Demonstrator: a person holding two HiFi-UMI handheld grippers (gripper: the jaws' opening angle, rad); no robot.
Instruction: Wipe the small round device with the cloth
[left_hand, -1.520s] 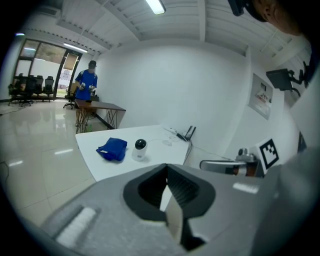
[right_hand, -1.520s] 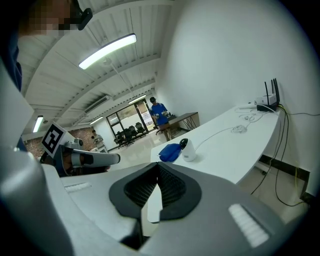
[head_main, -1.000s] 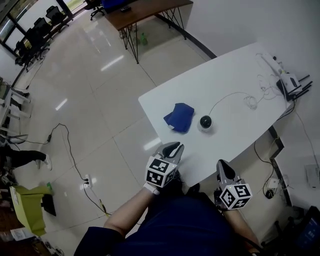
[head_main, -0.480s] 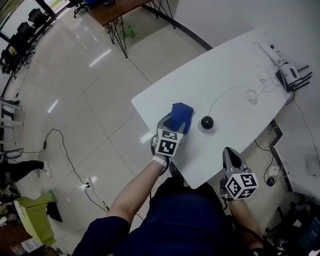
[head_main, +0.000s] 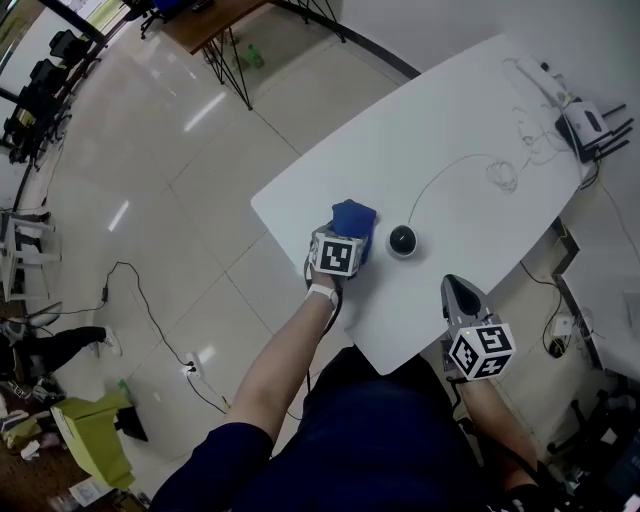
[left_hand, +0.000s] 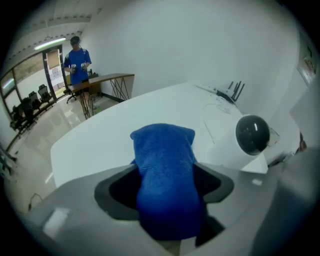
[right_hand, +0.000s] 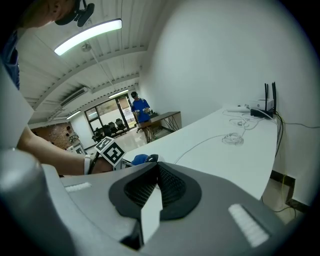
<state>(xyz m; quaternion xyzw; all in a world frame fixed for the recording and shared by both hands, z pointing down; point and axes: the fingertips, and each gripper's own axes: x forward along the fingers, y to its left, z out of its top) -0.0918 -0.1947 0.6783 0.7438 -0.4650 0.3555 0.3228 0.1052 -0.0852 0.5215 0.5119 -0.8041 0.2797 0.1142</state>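
The left gripper (head_main: 344, 243) is reaching down onto the cloth (head_main: 352, 220) near the bench's (head_main: 450, 120) front edge. Its jaws have just been opening and are standing wide apart, with the blue bundle lying between them but not yet pinched. The device (head_main: 402, 240), a white puck with a dark dome, is sitting just beside the cloth, trailing a thin cable (head_main: 440, 183) across the bench. The right gripper (head_main: 461, 296) is hanging at the near edge, jaws clenched on nothing. The cloth is looking soft, light and limp, so it is probably best pinched across its thick middle fold. The device, seemingly light and smooth, is likely to slide under wiping.
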